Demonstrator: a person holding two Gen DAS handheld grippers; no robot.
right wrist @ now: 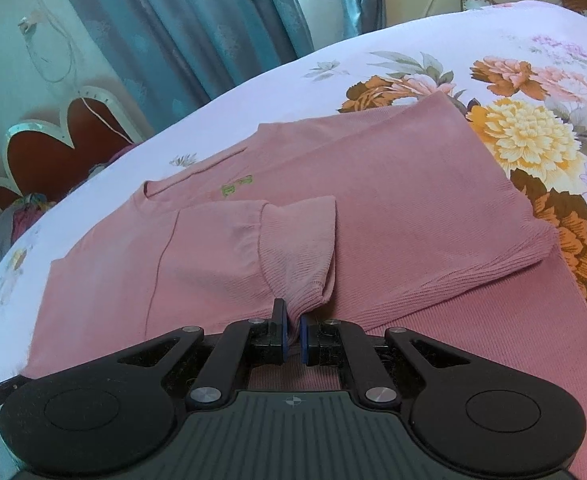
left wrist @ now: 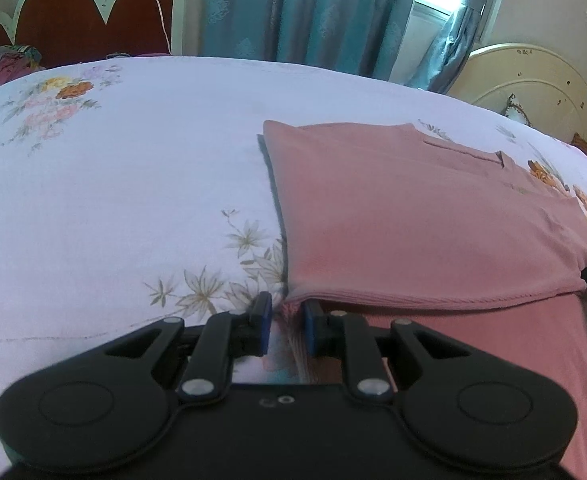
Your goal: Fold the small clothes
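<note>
A pink knit top (left wrist: 405,208) lies partly folded on the flowered bedsheet (left wrist: 125,184). In the left wrist view my left gripper (left wrist: 287,320) is shut on the top's near left corner, and bunched pink cloth fills the gap between the blue pads. In the right wrist view the pink top (right wrist: 393,208) has a small green logo by its neckline. My right gripper (right wrist: 292,334) is shut on the ribbed cuff (right wrist: 297,256) of a sleeve that lies folded across the body. A black tip of the right gripper shows at the left wrist view's right edge.
The bedsheet (right wrist: 433,60) carries large orange and yellow flowers to the right of the top. Teal curtains (left wrist: 313,12) and a window hang behind the bed. A red headboard (left wrist: 81,16) with bundled clothes stands at the far left, and a cream round board (left wrist: 533,80) at the far right.
</note>
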